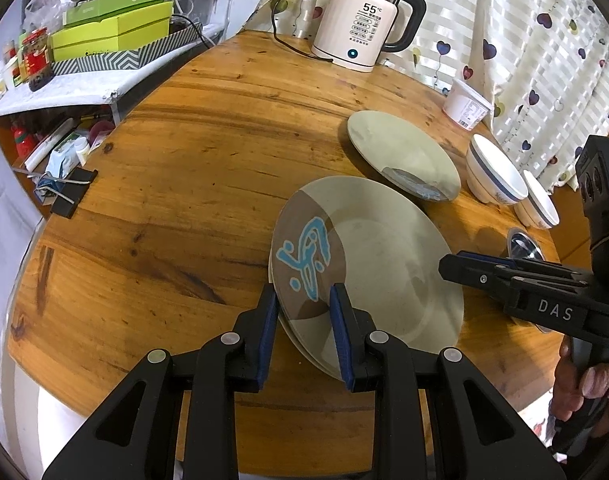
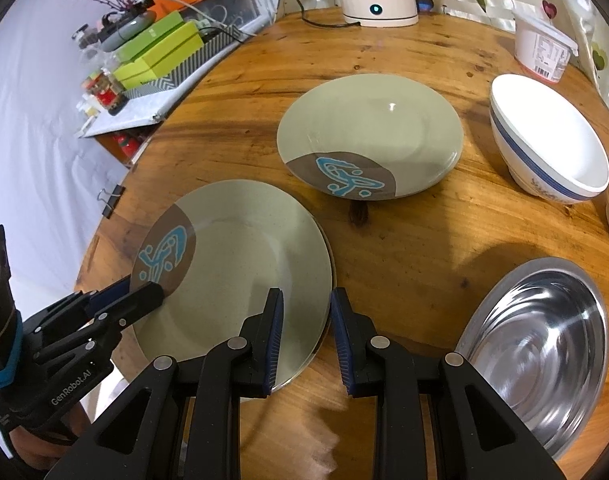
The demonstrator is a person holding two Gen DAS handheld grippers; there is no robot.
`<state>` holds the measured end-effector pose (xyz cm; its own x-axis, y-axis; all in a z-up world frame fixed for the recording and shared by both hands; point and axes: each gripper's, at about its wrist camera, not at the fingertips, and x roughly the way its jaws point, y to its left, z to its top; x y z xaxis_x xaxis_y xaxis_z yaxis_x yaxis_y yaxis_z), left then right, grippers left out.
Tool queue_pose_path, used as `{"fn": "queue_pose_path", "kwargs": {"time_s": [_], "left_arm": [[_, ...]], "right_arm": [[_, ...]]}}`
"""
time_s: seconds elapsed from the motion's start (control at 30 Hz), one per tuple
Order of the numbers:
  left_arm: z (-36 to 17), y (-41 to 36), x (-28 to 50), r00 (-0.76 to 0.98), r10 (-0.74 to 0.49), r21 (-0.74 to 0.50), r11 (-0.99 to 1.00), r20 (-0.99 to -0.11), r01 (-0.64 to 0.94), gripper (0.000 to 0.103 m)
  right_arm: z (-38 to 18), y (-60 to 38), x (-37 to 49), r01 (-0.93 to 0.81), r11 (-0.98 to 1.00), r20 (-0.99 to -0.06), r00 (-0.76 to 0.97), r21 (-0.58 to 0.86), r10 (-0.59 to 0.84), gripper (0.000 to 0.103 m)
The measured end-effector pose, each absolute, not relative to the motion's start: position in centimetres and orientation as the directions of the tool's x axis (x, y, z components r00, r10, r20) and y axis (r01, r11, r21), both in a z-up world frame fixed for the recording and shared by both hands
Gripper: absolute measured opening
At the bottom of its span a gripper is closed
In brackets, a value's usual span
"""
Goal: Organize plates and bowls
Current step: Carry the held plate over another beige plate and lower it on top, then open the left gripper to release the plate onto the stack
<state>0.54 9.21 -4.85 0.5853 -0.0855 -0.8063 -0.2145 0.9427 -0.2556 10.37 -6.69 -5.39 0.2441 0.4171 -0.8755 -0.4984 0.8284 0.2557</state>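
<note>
The left gripper (image 1: 303, 326) pinches only the rim of the tilted grey-green ceramic plate (image 1: 384, 264) with the blue motif, so it may slip onto the plate beneath, while the right gripper (image 2: 306, 336) straddles the far edge with its jaws apart, gripping nothing.

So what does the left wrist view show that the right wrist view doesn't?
Only the left wrist view shows the kettle's 55 °C display and lid, and the left gripper straddling the near plate's patterned rim.

Only the right wrist view shows the whole steel bowl, the far plate's blue motif in full, and the right gripper open over the near plate's other edge.

Both show the two plates, the white bowl, the white tub and the wooden table.
</note>
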Motion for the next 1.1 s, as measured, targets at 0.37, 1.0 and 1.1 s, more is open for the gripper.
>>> {"fn": "queue_pose_path", "kwargs": {"time_s": [0.37,1.0,1.1], "left_arm": [[-4.9,9.6,0.6,0.588,-0.095,-0.263,0.943,-0.803,-0.206,0.040],[-5.1,9.2,1.2,0.585,-0.101,-0.262,0.945,-0.804,-0.197,0.045],[-5.1,9.1,1.2,0.585,-0.099,-0.260,0.945,-0.805,-0.197,0.045]], "right_arm": [[-5.6,-7.0,10.4,-0.488,0.828,-0.870,0.239,0.276,0.431,0.024],[-5.6,-7.8,10.6,-0.479,0.824,-0.859,0.237,0.304,0.454,0.025],[-5.7,-7.9,10.6,-0.478,0.823,-0.858,0.237,0.306,0.456,0.028]]}}
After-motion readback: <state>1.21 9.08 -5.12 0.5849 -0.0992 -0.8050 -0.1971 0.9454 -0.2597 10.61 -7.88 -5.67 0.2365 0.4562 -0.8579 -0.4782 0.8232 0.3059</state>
